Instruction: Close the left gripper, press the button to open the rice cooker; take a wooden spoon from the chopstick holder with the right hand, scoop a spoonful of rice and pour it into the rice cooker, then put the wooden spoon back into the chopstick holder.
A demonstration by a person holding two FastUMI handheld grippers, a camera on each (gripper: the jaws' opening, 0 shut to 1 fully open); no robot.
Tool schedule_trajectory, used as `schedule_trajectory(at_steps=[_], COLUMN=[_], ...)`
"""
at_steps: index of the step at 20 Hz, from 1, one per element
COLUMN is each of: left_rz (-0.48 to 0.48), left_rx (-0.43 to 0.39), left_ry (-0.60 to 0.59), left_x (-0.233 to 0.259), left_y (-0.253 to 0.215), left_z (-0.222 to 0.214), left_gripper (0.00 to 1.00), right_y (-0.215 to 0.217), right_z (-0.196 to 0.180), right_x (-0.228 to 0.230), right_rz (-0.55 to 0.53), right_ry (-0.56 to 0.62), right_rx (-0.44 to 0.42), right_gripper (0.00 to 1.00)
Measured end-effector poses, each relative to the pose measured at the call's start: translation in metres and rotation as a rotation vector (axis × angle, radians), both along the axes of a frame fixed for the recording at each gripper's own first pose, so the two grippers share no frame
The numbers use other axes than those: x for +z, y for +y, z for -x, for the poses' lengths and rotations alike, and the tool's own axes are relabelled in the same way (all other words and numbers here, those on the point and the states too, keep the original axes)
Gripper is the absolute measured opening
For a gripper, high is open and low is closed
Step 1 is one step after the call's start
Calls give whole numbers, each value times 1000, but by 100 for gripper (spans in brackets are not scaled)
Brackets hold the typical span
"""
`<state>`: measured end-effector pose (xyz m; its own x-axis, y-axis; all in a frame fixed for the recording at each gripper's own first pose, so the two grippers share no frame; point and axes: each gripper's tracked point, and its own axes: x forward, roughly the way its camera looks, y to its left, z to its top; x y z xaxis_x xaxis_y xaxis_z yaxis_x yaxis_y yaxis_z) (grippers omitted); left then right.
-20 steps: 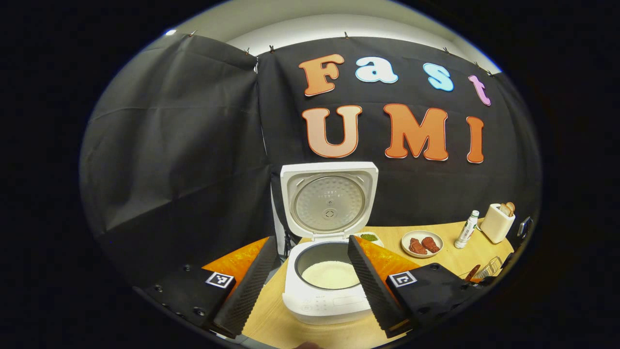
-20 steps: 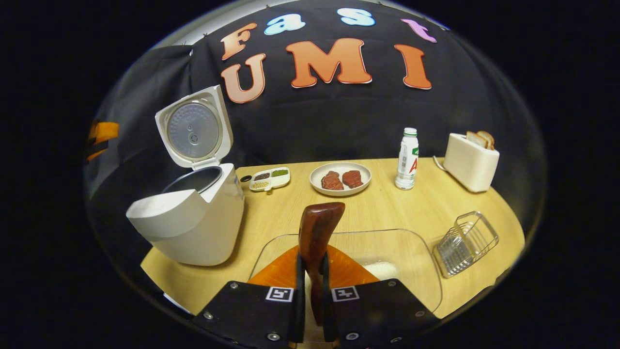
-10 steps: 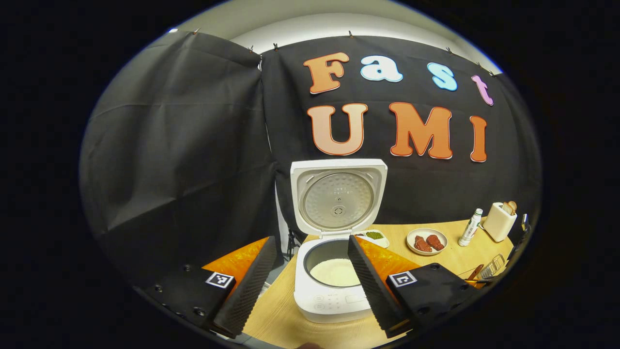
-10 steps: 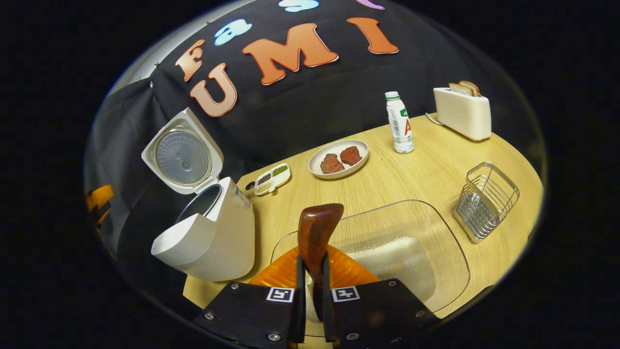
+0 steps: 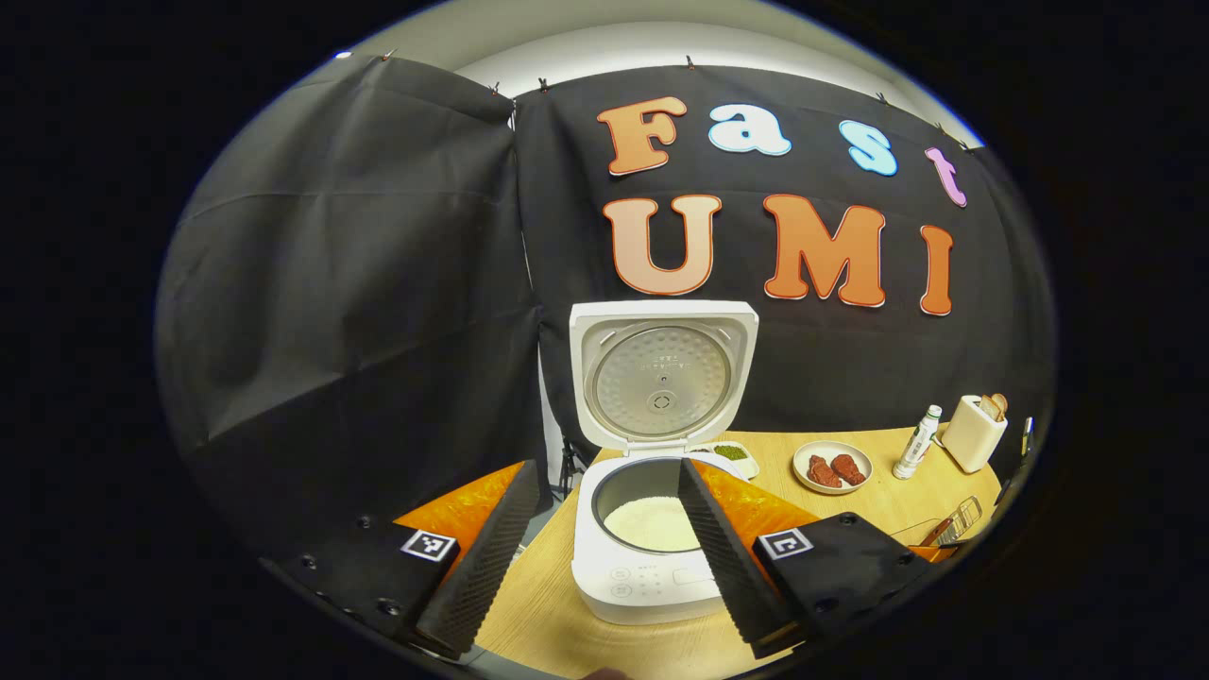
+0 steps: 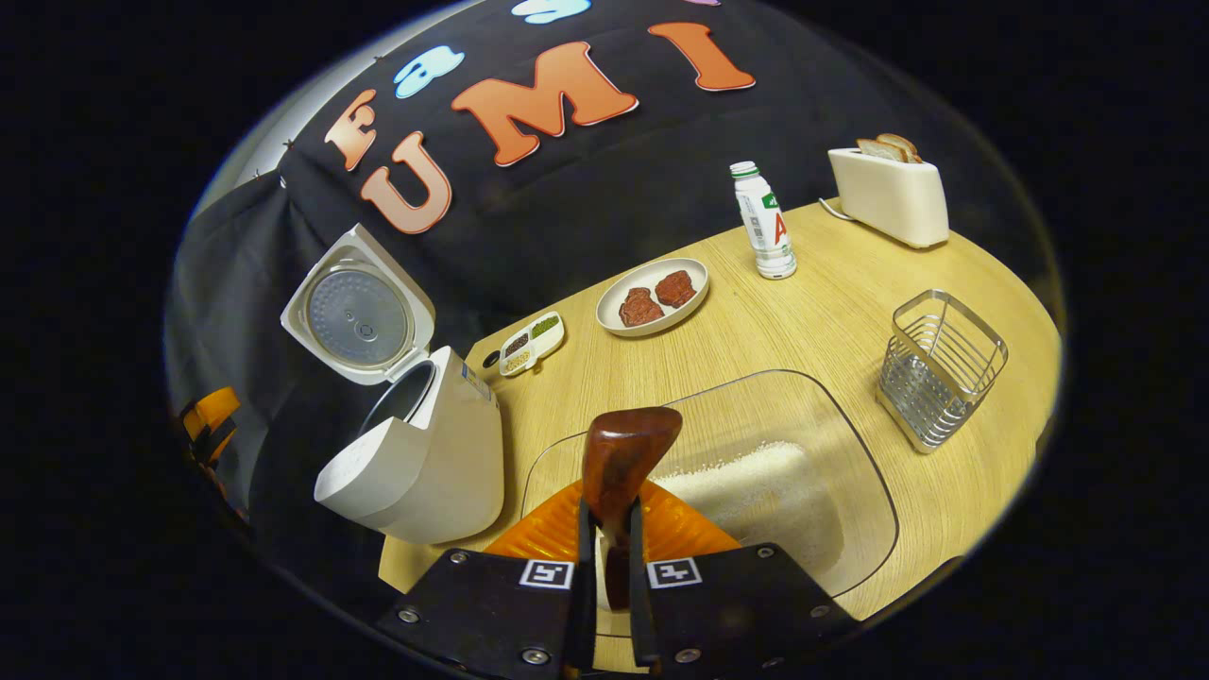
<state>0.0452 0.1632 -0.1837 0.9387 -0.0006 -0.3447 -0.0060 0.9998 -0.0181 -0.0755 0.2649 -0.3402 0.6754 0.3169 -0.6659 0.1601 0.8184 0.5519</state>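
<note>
two claws: one in each hand, both low in their own views.
left claw point(image 5: 600, 557): released, fingers spread wide at the bottom centre of the left gripper view, grasping nothing; the cooker sits between and beyond them.
rice cooker point(image 5: 652, 557): centre of the left gripper view, lid point(image 5: 663, 373) standing upright and open, white rice point(image 5: 652, 522) lying in the inner pot; in the right gripper view it stands at the left of the frame on the table's left end.
seasoning dish point(image 6: 533, 343): small divided dish, just right of the cooker in the right gripper view, near the table's back edge.
right claw point(image 6: 605, 567): clenched on the wooden spoon, bottom centre of the right gripper view.
wooden spoon point(image 6: 619, 472): dark brown, held between both fingers, its broad end rising above them at frame centre, over the near left part of the glass tray.
glass tray point(image 6: 850, 453): clear, lower centre of the frame, with loose rice point(image 6: 765, 491) heaped inside.
plate point(image 6: 609, 326): centre of the frame, carrying two pieces of red meat.
table point(image 6: 831, 312): light wood, carrying everything.
bottle point(image 6: 763, 221): white, upright, upper right of centre.
toaster point(image 6: 888, 194): cream, bread in its slots, upper right.
chopstick holder point(image 6: 940, 368): wire basket, right of the frame, just right of the tray and apart from it.
</note>
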Motion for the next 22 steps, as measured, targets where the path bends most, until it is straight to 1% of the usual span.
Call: schedule_trajectory(at_steps=[2, 4, 5, 6, 7, 9, 10, 11, 13, 14, 19, 20, 22], left_rz=[-5, -6, -5, -3, -2, -2, -2, -3, -1, 0, -9, -10, -9], left_rx=[1, 4, 5, 6, 7, 10, 11, 13, 13, 11, 4, 2, 4], left_ry=[-2, 0, 0, 0, 4, 9, 8, 10, 12, 11, 2, -1, -5], left_x=[0, 1, 2, 1, 1, 0, 0, 1, 1, 2, 7, 7, 9], left_y=[-2, -4, -5, -8, -10, -12, -14, -16, -21, -24, -36, -36, -38], left_z=[0, 0, 0, 1, 1, 2, 3, 3, 4, 3, 3, 3, 3], left_gripper=[99, 100, 99, 99, 100, 99, 99, 99, 99, 99, 99, 100, 99], right_y=[-2, -9, -12, -15, -19, -25, -30, -35, -50, -58, -87, -92, -97], right_z=[0, -3, -3, -2, -2, -5, -8, -10, -11, -15, -39, -43, -49], right_x=[-1, 3, 1, -2, -2, 1, 4, 6, 10, 14, 43, 49, 61], right_rz=[-42, -105, -134, -165, -196, -251, -274, -292, -323, -344, -498, -526, -572], right_ry=[23, 15, 30, 46, 57, 61, 59, 55, 42, 32, -12, -25, -39], right_rx=[-32, -96, -121, -142, -158, -188, -205, -222, -255, -272, -364, -382, -412], right_gripper=[14, 14, 12, 12, 12, 12, 12, 7, 7, 12, 11, 12, 11])
